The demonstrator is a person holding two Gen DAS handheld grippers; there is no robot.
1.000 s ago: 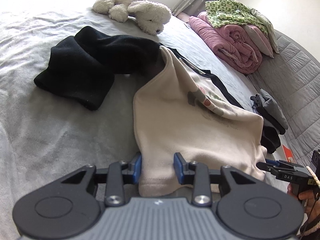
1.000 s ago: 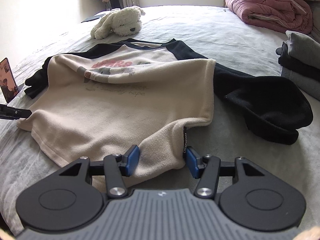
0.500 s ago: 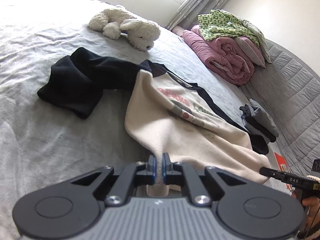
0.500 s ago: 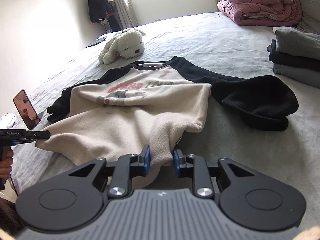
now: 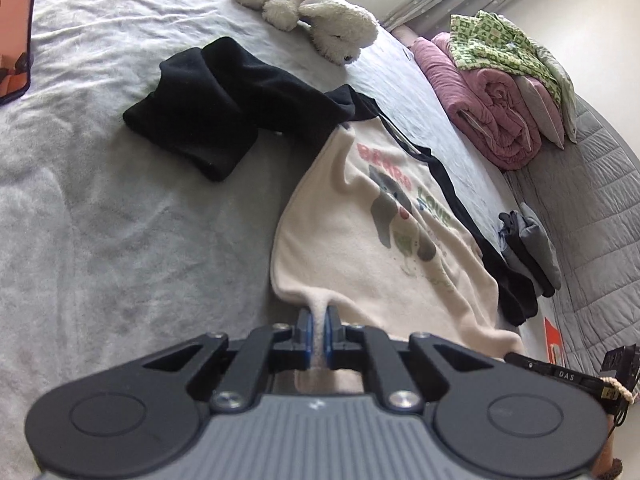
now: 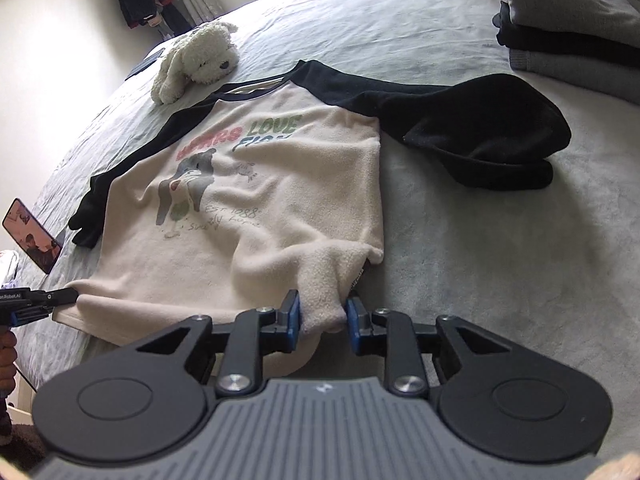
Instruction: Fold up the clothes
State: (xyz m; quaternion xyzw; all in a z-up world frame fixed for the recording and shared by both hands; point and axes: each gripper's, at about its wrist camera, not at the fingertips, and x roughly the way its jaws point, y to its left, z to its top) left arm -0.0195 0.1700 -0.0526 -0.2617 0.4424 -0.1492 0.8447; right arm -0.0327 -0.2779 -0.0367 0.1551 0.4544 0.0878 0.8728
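The shirt (image 6: 256, 184) lies flat on the bed (image 6: 500, 264), stretching away from both grippers. The left gripper (image 5: 317, 330) pinches one bottom corner tight. The right gripper (image 6: 322, 314) squeezes a bunch of the other corner.

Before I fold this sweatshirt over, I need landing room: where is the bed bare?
Bare bed lies beside the sweatshirt, below its black sleeve. Crowded: folded stack and stuffed dog.
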